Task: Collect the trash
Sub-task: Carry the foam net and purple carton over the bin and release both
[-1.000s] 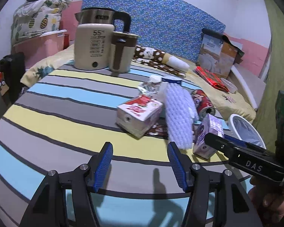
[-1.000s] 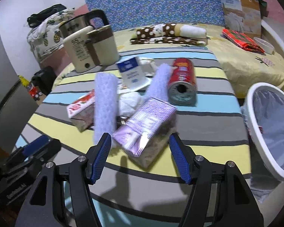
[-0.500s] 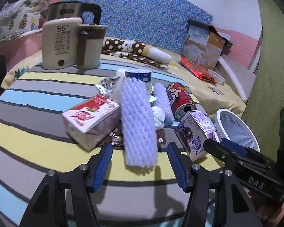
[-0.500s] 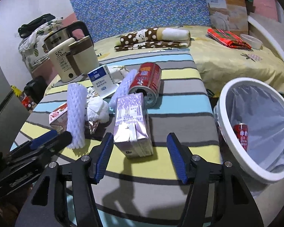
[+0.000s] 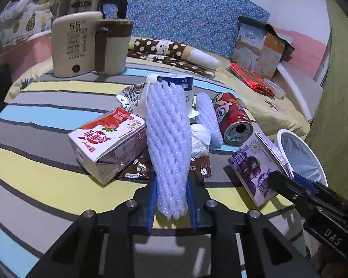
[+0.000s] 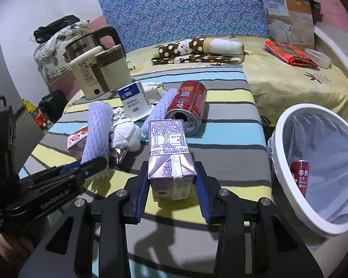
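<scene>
My left gripper (image 5: 170,199) is shut on the near end of a white foam net sleeve (image 5: 168,143) that lies on the striped table; the sleeve also shows in the right wrist view (image 6: 96,136). My right gripper (image 6: 172,192) is closed around a purple milk carton (image 6: 169,153), its blue pads against both sides; the carton also shows in the left wrist view (image 5: 255,164). A red can (image 6: 188,106), a red strawberry carton (image 5: 109,139), a second foam sleeve (image 5: 207,120), crumpled tissue (image 6: 126,136) and brown sachets (image 5: 136,170) lie in the pile.
A white bin (image 6: 297,115) with a plastic liner stands off the table's right edge and holds a red milk can (image 6: 300,173). A kettle and beige mug (image 5: 88,41) stand at the table's far left. A bed with folded cloth lies beyond.
Both grippers moved forward and closed: the left onto the foam sleeve, the right onto the purple carton. Both were open half a second ago.
</scene>
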Tool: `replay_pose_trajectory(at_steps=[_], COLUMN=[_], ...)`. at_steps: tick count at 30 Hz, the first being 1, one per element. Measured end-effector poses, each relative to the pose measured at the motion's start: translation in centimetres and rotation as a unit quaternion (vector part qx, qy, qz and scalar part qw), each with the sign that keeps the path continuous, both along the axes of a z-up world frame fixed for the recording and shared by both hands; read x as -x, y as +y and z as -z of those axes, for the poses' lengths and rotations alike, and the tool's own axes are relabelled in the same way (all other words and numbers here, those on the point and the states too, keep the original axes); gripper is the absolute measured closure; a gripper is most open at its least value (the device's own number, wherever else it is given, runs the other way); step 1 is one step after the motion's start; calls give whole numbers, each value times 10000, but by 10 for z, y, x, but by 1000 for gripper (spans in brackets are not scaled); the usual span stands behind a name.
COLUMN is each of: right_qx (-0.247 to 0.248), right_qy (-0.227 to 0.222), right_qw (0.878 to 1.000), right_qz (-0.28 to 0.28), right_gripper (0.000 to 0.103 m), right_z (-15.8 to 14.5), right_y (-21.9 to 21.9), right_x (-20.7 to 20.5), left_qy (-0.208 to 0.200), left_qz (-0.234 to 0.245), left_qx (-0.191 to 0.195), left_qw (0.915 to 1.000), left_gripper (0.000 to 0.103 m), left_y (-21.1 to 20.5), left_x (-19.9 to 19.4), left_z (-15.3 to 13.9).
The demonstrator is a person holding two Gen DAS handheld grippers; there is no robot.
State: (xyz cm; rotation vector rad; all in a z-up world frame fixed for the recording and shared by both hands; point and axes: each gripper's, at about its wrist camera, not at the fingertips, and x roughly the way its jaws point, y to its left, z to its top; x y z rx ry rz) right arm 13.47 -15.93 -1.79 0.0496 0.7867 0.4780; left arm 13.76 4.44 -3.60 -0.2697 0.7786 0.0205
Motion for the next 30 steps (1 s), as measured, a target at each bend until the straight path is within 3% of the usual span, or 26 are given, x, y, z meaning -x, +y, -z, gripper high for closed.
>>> replay_pose_trajectory(at_steps=[15, 30], right_qx=[-136, -162], right_qy=[-165, -334], right_qw=[9997, 9973], right_qz=[126, 641], right_gripper=[64, 64], right_z=[-14, -19], right_y=[-24, -58], right_x=[26, 31], left_qy=[-301, -384], left_qz=[441, 1037], left_qx=[-181, -197], left_qw=[9984, 9937], left_gripper=[81, 81], left_y=[-32, -82], left_x=[50, 48], left_z=[-25, -36])
